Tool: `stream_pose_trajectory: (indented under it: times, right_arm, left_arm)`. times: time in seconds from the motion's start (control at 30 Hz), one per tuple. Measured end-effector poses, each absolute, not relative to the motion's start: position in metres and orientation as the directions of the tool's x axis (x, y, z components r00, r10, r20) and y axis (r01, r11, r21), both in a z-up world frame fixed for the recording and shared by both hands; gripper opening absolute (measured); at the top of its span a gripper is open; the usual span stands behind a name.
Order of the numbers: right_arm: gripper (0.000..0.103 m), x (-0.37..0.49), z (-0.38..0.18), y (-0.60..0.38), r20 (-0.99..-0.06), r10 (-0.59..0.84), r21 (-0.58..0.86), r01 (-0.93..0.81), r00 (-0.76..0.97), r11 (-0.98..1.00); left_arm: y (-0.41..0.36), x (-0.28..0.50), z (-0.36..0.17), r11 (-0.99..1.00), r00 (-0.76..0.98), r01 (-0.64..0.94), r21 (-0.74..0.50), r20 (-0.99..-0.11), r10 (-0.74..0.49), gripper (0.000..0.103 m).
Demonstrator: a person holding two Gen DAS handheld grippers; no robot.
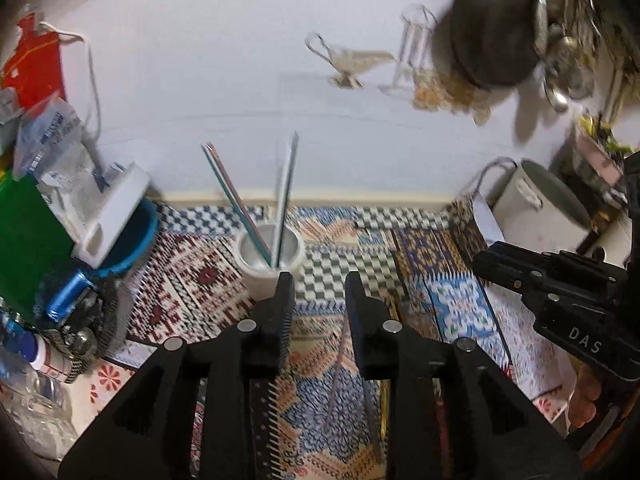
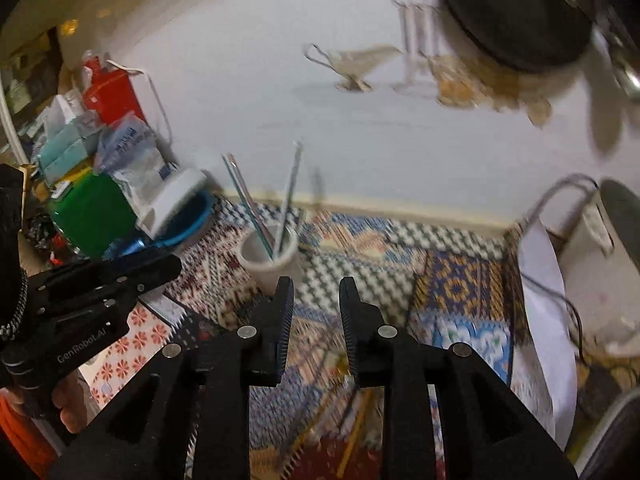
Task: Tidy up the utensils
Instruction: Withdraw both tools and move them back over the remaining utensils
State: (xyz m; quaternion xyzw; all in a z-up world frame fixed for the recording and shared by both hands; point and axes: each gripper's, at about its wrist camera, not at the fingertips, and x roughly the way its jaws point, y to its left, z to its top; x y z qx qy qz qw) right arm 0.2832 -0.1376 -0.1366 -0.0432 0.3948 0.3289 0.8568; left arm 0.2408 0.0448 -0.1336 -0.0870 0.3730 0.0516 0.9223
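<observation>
Left wrist view showed the left gripper (image 1: 319,292) held low over a patterned cloth (image 1: 448,264), its fingers (image 1: 285,300) apart with nothing between them. Just ahead of the left fingertip stood a white cup (image 1: 269,258), upright on the cloth near the white wall (image 1: 224,80). Two straws leaned in the cup: a striped straw (image 1: 234,198) tilted left and a pale straw (image 1: 287,184) tilted slightly right, their lower ends meeting inside the cup. A thin utensil (image 1: 335,376) lay on the cloth below the open jaws; blur made its kind unclear, possibly another straw. At the right edge the right gripper (image 1: 486,260) entered the frame side-on, so its jaws could not be read from here. To the left sat a blue bowl (image 1: 138,240) with a white box (image 1: 116,212) resting on it, beside a green container (image 1: 28,232). A white pot (image 1: 540,208) stood at the far right, and a dark pan (image 1: 494,28) hung on the wall.

Right wrist view showed the right gripper (image 2: 316,292) with its fingers (image 2: 351,304) likewise spread and empty, above the same cloth (image 2: 452,288). The cup (image 2: 267,258) stood just ahead and slightly left of the fingertips, with the striped straw (image 2: 247,200) and the pale straw (image 2: 290,192) leaning in it. Several long thin utensils (image 2: 352,412) lay blurred on the cloth beneath the jaws. The left gripper (image 2: 160,266) reached in from the left, near the cup but apart from it.
</observation>
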Motion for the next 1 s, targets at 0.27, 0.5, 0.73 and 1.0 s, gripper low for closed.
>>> stream_pose_trajectory:
  times: [0.27, 0.5, 0.73, 1.0]
  right_arm:
    - [0.021, 0.280, -0.201, -0.172, -0.820, 0.409, 0.182, -0.493, 0.402, 0.851]
    - [0.022, 0.276, -0.258, -0.182, -0.887, 0.353, 0.203, -0.436, 0.296, 0.877]
    - [0.021, 0.283, -0.300, -0.175, -0.922, 0.318, 0.206, -0.413, 0.222, 0.887]
    - [0.021, 0.312, -0.315, -0.161, -0.929, 0.296, 0.186, -0.408, 0.224, 0.894]
  left_arm:
    - [0.017, 0.255, -0.196, 0.987, 0.599, -0.102, -0.121, -0.800, -0.036, 0.027]
    - [-0.002, 0.261, -0.258, 0.992, 0.469, -0.067, -0.106, -0.881, -0.062, 0.027]
    - [-0.007, 0.258, -0.299, 0.992, 0.381, -0.068, -0.104, -0.922, -0.071, 0.027]
    - [-0.004, 0.261, -0.313, 0.991, 0.349, -0.073, -0.110, -0.934, -0.078, 0.027]
